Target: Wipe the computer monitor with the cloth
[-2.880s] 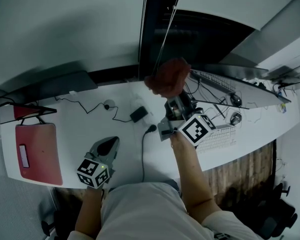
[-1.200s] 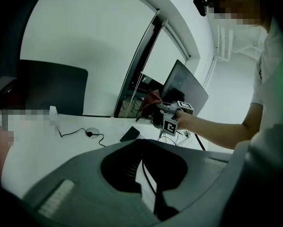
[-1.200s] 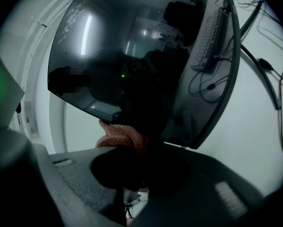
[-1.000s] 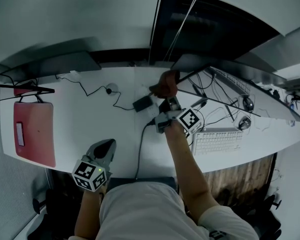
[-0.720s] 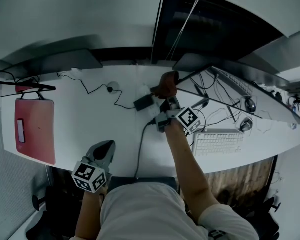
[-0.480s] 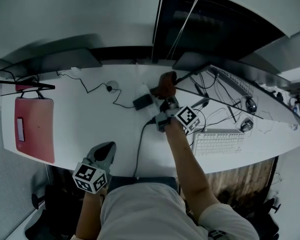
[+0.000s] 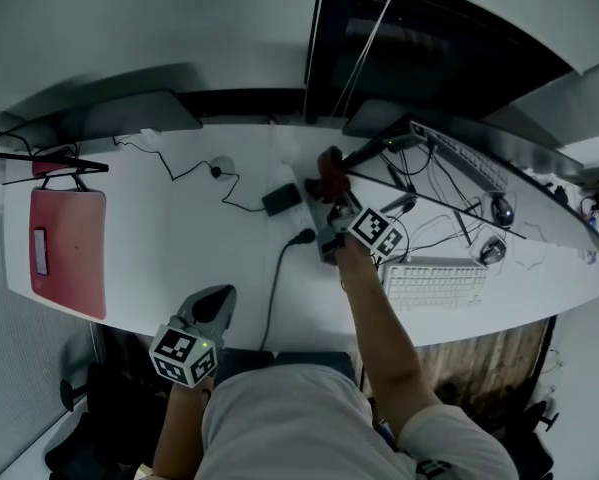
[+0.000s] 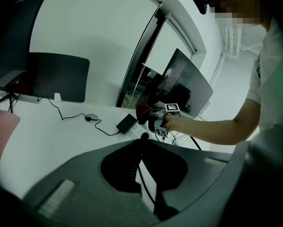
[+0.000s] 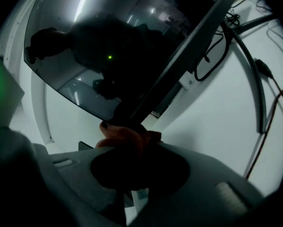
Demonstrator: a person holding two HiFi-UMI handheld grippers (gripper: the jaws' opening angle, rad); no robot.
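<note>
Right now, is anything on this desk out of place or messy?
Nothing looks spilled or broken. The untidy part is the desk: loose cables sprawl beside the monitor, and a black power adapter lies mid-desk among trailing cords.

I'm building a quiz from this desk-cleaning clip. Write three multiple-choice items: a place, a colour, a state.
1. Where is the red-brown cloth?
A. On the white keyboard.
B. Against the dark computer monitor's lower edge.
C. On the floor.

2. What colour is the flat mat at the white desk's left end?
A. Blue.
B. Green.
C. Red.

3. What does the left gripper hold?
A. Nothing.
B. The cloth.
C. A cable.

Answers: 1 B, the right gripper presses it there; 2 C, plainly red in the head view; 3 A, no thing sits between its fingers.
</note>
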